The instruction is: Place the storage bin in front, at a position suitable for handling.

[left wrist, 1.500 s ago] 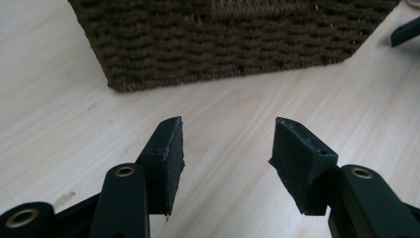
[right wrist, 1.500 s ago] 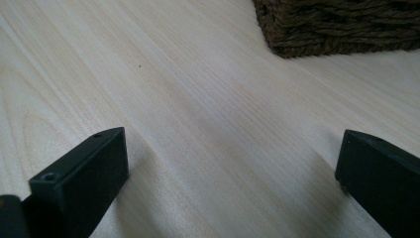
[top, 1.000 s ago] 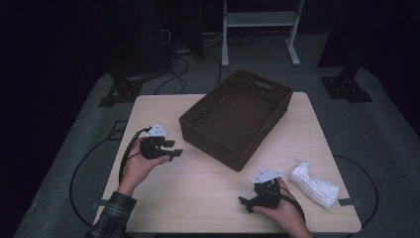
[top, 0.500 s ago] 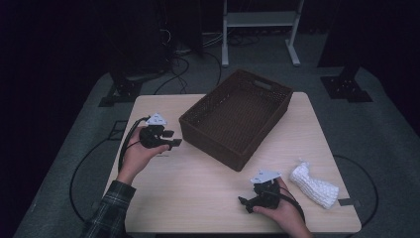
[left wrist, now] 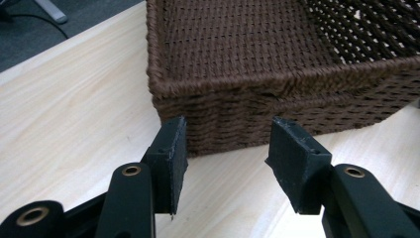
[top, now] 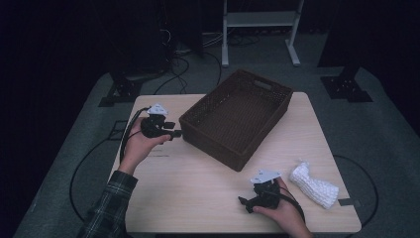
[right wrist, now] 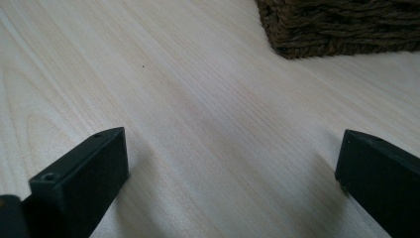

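- The left gripper (top: 176, 133), held in the person's left hand (top: 141, 146) over the left part of the tabletop (top: 198, 188), has its jaws parted about halfway with nothing between them; they point at the near left corner of the basket and stand just short of it
- The basket (top: 237, 116) is a dark brown woven one, rectangular, with upright walls, a thicker braided rim and a slot handle cut into its far short wall; it sits turned at an angle on the middle of the tabletop, reaching toward the far edge
- In the left gripper view the basket (left wrist: 277, 69) shows a tight, even weave on its floor and walls, and its corner sits between the two black jaw tips but beyond them, untouched
- The right gripper (top: 243, 202), in the right hand (top: 285, 213) at the near edge of the tabletop, rests low with its jaws spread wide and empty, pointing left across bare wood
- In the right gripper view a corner of the basket (right wrist: 341, 27) lies well ahead of those jaws
- A white knitted cloth (top: 313, 186) lies crumpled near the right edge, just beside the right hand
- The tabletop is pale wood with a light grain, corners rounded
- Around it the floor (top: 376, 134) is grey carpet with cables running across; a white metal frame (top: 260, 29) stands behind, and the room beyond is dark
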Demonstrator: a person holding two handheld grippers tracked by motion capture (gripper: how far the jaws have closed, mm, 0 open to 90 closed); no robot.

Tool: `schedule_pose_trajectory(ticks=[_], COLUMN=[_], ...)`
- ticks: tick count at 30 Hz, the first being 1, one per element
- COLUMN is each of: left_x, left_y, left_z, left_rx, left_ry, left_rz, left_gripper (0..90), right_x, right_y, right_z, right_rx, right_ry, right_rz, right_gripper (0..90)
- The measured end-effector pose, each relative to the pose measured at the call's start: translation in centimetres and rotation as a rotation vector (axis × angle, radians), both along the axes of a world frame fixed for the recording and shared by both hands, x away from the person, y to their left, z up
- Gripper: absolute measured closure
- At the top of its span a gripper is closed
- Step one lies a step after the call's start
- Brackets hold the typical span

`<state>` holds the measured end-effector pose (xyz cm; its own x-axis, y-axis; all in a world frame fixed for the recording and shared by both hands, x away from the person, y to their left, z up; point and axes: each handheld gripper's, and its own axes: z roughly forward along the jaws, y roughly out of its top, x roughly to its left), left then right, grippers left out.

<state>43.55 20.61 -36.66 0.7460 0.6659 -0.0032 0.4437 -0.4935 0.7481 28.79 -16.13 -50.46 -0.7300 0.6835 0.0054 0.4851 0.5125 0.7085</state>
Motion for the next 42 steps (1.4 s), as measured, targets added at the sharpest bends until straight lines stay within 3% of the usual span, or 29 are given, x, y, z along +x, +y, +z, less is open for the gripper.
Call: schedule_pose_trajectory(ticks=[7, 20, 26, 28, 33, 42], left_x=[1.6, 4.6, 5.6, 6.0, 7.0, 8.5], left_y=[-0.4, -1.3, -1.7, -1.9, -2.2, -2.7], left_z=[1.1, 1.6, 1.5, 1.2, 0.6, -0.5], left_rx=[0.005, 0.035, 0.034, 0.058, 0.046, 0.061], left_ry=[-0.01, -0.008, -0.005, -0.01, 0.015, 0.045], left_rz=[0.011, 0.03, 0.028, 0.036, 0.037, 0.055], left_gripper=[48.7, 52.1, 53.2, 53.0, 55.8, 59.2], right_x=[0.0, 0.0, 0.0, 0.0, 0.0, 0.0], right_y=[0.0, 0.0, 0.0, 0.0, 0.0, 0.0], right_z=[0.0, 0.0, 0.0, 0.0, 0.0, 0.0], right_rx=[-0.001, -0.001, -0.001, -0.001, -0.001, 0.0], right_ry=[0.0, 0.002, 0.001, 0.001, 0.002, 0.005], right_rz=[0.0, 0.003, 0.003, 0.003, 0.004, 0.005], right_gripper=[0.0, 0.0, 0.0, 0.0, 0.0, 0.0])
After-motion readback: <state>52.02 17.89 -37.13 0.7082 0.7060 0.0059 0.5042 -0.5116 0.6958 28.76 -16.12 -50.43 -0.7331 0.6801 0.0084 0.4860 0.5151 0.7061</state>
